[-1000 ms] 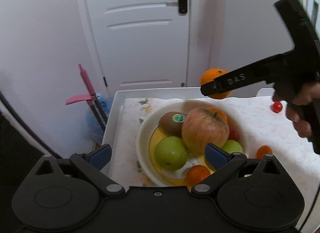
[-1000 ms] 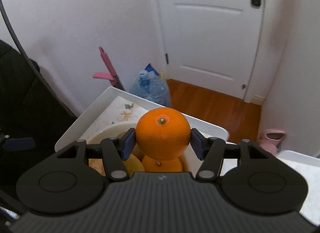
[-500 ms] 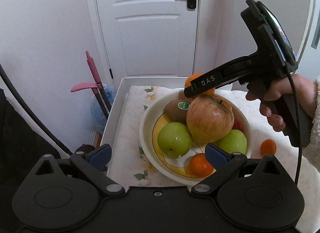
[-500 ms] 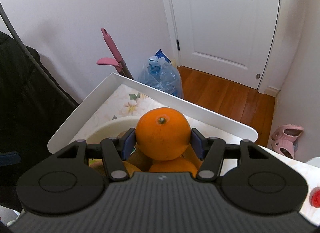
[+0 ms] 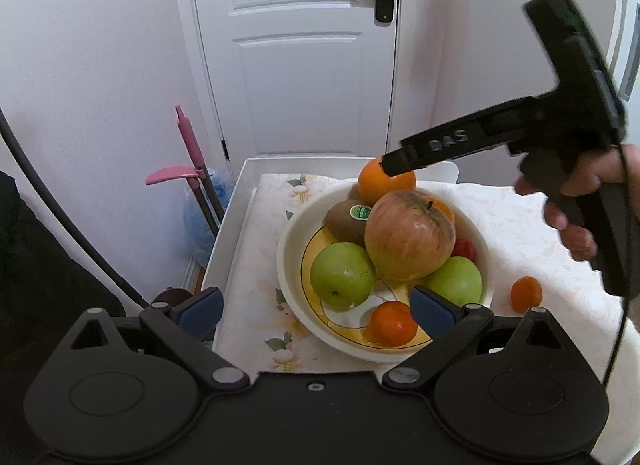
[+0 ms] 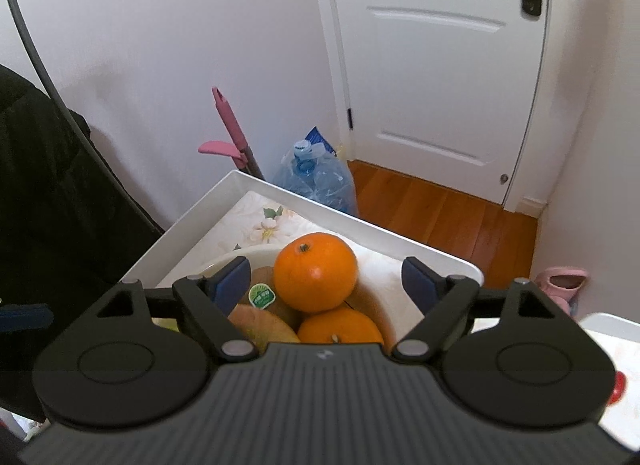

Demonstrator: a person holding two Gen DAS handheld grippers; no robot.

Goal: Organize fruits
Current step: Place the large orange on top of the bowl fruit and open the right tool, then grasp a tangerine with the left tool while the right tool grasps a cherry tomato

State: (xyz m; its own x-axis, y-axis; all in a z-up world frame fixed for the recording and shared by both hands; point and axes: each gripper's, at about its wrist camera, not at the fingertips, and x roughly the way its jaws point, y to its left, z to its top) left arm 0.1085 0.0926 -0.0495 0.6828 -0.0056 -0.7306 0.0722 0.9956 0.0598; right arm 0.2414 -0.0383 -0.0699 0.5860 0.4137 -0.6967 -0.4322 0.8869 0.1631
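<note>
My right gripper (image 6: 326, 277) has just been opening; its pads stand clear of the orange (image 6: 315, 271), which rests atop the fruit in the bowl (image 5: 292, 241). Only the left view shows my left gripper (image 5: 316, 307), spread and empty, and the green apples (image 5: 342, 275).

The bowl (image 5: 288, 261) is heaped with fruit, the orange (image 6: 315, 271) topmost between the right gripper's (image 6: 326, 279) just-opened jaws with a gap on both sides, while bare cloth on the tabletop (image 5: 520, 225) right of it holds only a small orange fruit (image 5: 526, 294).
</note>
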